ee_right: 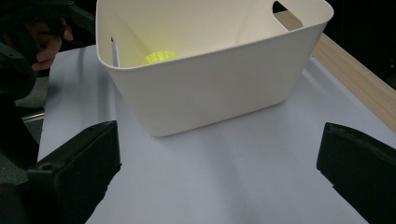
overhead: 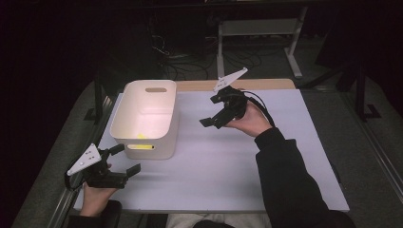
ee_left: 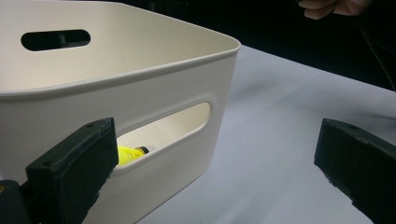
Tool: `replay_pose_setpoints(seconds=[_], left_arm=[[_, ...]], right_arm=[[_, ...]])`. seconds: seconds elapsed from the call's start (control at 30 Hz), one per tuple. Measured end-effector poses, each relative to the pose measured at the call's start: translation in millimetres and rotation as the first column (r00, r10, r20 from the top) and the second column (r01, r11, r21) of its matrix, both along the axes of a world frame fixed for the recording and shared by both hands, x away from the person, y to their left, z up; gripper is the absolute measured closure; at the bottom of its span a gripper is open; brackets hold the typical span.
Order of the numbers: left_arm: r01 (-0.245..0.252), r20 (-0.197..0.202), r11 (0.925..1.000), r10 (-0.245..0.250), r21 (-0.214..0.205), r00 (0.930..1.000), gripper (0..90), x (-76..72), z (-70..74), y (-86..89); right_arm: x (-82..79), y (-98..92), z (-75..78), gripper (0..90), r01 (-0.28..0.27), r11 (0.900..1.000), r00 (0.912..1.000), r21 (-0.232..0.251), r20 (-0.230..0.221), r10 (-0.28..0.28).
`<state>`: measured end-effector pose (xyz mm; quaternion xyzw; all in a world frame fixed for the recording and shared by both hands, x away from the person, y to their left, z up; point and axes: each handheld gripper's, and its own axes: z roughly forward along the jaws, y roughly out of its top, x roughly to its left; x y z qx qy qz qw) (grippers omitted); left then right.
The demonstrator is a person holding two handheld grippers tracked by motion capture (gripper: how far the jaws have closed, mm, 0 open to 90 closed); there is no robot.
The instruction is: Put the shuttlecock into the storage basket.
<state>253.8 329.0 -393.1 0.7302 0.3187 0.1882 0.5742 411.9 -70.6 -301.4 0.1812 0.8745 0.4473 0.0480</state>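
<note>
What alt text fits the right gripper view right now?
A cream plastic bin stands on a white table mat, with a yellow object lying inside. The right gripper faces it, black jaws wide apart and empty. The wooden table edge runs at right.

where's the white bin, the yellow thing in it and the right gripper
white bin (overhead: 164, 88), high view, on its far rim
yellow thing (ee_right: 159, 57), right gripper view, on its ribbed top inside the bin
right gripper (overhead: 212, 111), high view, between its open jaw tips

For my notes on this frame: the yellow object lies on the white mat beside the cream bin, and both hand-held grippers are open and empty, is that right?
Not quite: the yellow object lies inside the cream bin, as the right gripper view shows. The left hand-held gripper and right hand-held gripper are indeed open and empty.
</note>
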Motion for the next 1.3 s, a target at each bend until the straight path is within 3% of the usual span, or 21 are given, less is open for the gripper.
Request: replay_pose_setpoints(seconds=[1.3], left_arm=[[-0.003, -0.004, 1.0, 0.003, 0.003, 1.0, 0.0, 0.4, -0.2, -0.4]], right_arm=[[-16.9, -76.4, -24.2, 0.0, 0.13, 0.9899, 0.9915, 0.058, -0.001, -0.13]])
